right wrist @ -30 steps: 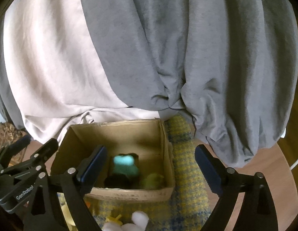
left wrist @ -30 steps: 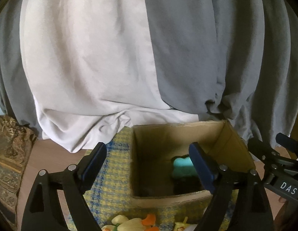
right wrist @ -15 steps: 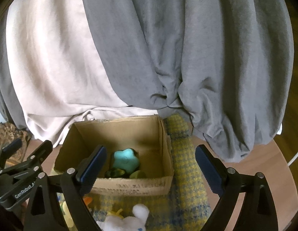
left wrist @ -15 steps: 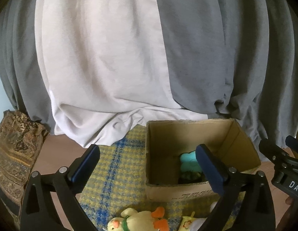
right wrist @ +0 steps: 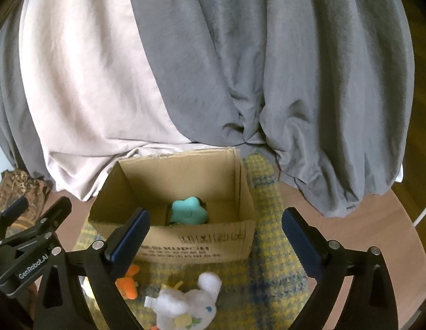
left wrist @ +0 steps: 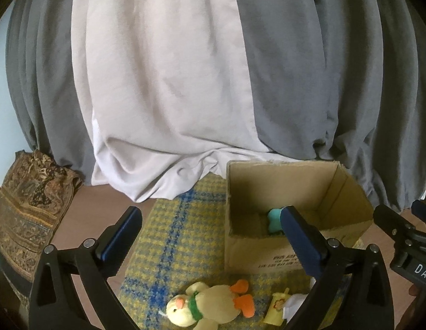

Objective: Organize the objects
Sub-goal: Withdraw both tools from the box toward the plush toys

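Observation:
An open cardboard box [left wrist: 301, 181] [right wrist: 196, 243] stands on a yellow and blue checked cloth [left wrist: 169, 236] [right wrist: 265, 272]. A teal star-shaped toy [right wrist: 188, 210] [left wrist: 273, 218] lies inside it. In front of the box lie a yellow plush duck with orange feet [left wrist: 207, 306] [right wrist: 127, 282], a white plush toy [right wrist: 189, 302] and a small yellow item [left wrist: 276, 306]. My left gripper [left wrist: 210, 236] is open and empty, above and short of the duck. My right gripper [right wrist: 215, 233] is open and empty, above the white plush, facing the box.
Grey and cream curtains [left wrist: 213, 68] [right wrist: 213, 68] hang down behind the box and pool on the brown table [left wrist: 83, 209] [right wrist: 378, 220]. A patterned brown fabric [left wrist: 23, 209] lies at the far left.
Both grippers have drawn back from the box and away from it. The duck and the white plush have come fully into view at the bottom. Both stay open.

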The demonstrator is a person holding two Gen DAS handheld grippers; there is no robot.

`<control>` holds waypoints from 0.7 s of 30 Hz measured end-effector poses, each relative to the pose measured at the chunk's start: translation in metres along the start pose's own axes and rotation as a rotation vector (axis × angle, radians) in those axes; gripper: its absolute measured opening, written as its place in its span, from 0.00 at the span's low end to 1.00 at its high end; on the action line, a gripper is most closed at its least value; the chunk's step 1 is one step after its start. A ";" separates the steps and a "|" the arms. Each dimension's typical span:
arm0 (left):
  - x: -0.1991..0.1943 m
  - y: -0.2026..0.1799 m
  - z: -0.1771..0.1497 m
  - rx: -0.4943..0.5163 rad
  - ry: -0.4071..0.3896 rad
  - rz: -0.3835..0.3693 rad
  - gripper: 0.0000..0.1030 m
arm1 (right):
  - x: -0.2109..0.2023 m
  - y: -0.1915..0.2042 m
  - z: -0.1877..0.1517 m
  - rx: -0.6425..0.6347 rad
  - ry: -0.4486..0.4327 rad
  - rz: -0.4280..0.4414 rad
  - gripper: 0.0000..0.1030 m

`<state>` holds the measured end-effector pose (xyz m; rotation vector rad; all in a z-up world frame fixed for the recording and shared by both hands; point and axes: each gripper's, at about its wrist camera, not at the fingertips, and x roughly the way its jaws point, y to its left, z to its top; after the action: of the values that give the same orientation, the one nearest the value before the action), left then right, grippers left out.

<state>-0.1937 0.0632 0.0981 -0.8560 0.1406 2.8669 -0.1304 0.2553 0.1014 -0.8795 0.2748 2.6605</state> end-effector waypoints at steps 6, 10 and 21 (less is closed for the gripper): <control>-0.004 0.007 -0.018 -0.014 0.027 -0.008 1.00 | -0.010 0.004 -0.021 -0.007 0.001 0.000 0.96; -0.008 0.010 -0.032 -0.008 0.032 -0.012 1.00 | -0.013 0.006 -0.034 -0.013 0.008 -0.001 0.96; -0.013 0.025 -0.064 -0.017 0.053 0.000 1.00 | -0.007 0.016 -0.073 -0.020 0.065 0.017 0.97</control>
<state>-0.1522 0.0291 0.0530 -0.9355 0.1230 2.8509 -0.0913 0.2186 0.0491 -0.9747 0.2734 2.6583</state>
